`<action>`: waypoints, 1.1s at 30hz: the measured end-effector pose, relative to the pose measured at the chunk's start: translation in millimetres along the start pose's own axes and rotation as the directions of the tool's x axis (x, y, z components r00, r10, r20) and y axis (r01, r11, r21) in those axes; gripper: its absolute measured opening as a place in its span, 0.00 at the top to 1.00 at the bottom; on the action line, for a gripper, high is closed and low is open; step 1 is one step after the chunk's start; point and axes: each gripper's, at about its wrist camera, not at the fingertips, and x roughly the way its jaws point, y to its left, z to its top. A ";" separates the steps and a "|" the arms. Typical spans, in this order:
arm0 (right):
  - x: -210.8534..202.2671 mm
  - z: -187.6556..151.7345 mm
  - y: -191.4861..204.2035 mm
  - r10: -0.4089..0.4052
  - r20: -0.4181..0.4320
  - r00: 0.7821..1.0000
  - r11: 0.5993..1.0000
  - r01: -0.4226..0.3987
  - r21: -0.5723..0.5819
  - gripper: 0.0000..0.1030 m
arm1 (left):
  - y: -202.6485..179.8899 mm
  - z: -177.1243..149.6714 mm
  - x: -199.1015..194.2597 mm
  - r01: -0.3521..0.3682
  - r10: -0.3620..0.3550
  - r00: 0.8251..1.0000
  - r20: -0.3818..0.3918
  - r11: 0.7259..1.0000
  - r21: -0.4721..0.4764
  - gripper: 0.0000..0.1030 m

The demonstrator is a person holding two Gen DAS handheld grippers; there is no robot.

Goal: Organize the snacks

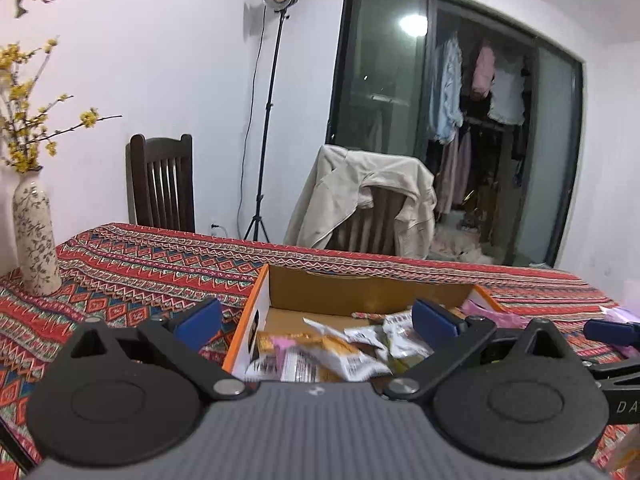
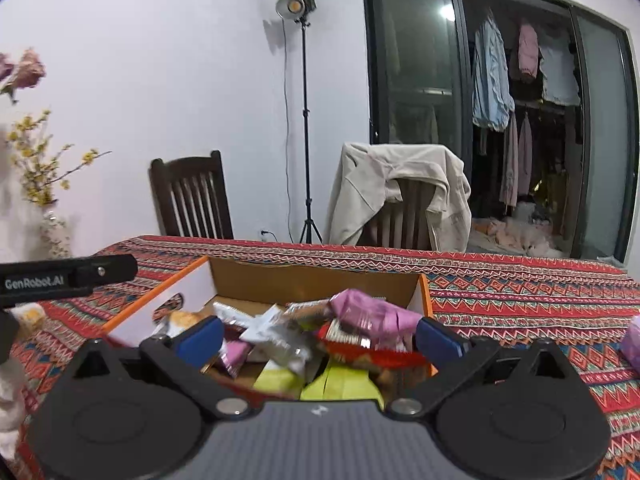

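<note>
An open cardboard box with orange edges (image 1: 256,292) (image 2: 424,292) sits on the patterned tablecloth and holds several snack packets: white, orange and pink ones in the left wrist view (image 1: 340,352), and a pink packet (image 2: 368,312), a white one (image 2: 272,332), a red one and yellow-green ones in the right wrist view. My left gripper (image 1: 316,320) is open and empty over the box's near left side. My right gripper (image 2: 320,336) is open and empty over the box's near side. A pink packet (image 2: 632,340) lies on the cloth at the right.
A flowered vase (image 1: 34,236) with yellow blossoms stands on the table at the left. Two chairs (image 1: 162,184), one draped with a beige jacket (image 1: 360,196), stand behind the table. A light stand (image 2: 304,120) is at the wall. The left gripper's body (image 2: 68,274) shows at the right view's left edge.
</note>
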 end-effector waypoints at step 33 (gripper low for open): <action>-60.6 -97.8 12.6 0.014 -0.117 0.993 0.997 -0.005 0.077 0.00 | 12.7 -104.2 -70.7 0.059 -0.053 0.988 -0.144 0.998 0.036 0.00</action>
